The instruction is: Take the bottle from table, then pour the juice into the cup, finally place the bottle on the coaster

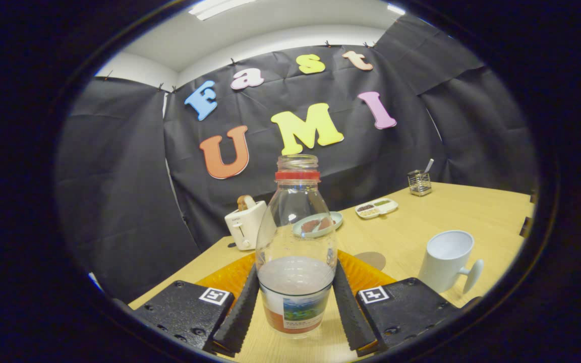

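Gripper view — fingers clamp bottle over orange coaster.

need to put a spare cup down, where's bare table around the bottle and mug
Bare wood lies between the white mug and the sectioned dish, reaching toward the utensil holder. It is crowded behind the bottle held in the gripper: orange coaster, plate, toaster.

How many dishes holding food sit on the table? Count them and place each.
2. A round plate with food sits just behind the bottle held between the fingers; a divided tray lies farther back, toward the utensil holder. The bottle may hide others.
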`<state>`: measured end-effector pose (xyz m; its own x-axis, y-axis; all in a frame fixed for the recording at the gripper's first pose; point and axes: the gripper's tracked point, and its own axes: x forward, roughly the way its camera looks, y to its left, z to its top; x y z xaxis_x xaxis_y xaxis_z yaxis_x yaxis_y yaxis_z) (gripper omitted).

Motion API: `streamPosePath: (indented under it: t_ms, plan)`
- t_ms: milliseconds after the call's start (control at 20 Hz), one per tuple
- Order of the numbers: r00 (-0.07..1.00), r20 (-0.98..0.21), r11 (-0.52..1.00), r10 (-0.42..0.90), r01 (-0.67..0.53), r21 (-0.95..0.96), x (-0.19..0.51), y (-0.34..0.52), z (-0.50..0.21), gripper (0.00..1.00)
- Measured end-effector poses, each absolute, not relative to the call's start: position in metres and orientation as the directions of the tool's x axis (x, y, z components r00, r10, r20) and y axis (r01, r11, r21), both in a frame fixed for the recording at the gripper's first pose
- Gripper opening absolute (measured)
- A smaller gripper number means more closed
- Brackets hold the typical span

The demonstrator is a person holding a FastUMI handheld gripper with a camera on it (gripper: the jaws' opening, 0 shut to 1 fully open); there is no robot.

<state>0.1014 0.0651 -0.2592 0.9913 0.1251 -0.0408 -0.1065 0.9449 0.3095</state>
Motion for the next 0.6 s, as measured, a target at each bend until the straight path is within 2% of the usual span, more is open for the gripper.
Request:
streamPosePath:
  t_ms: [350,600]
  plan:
    - [0.991,-0.039,0.834,0.128,-0.086,0.545,0.098,0.053,-0.237,0.78]
    - [0.985,-0.077,0.761,0.157,-0.070,0.645,0.103,0.047,-0.243,0.78]
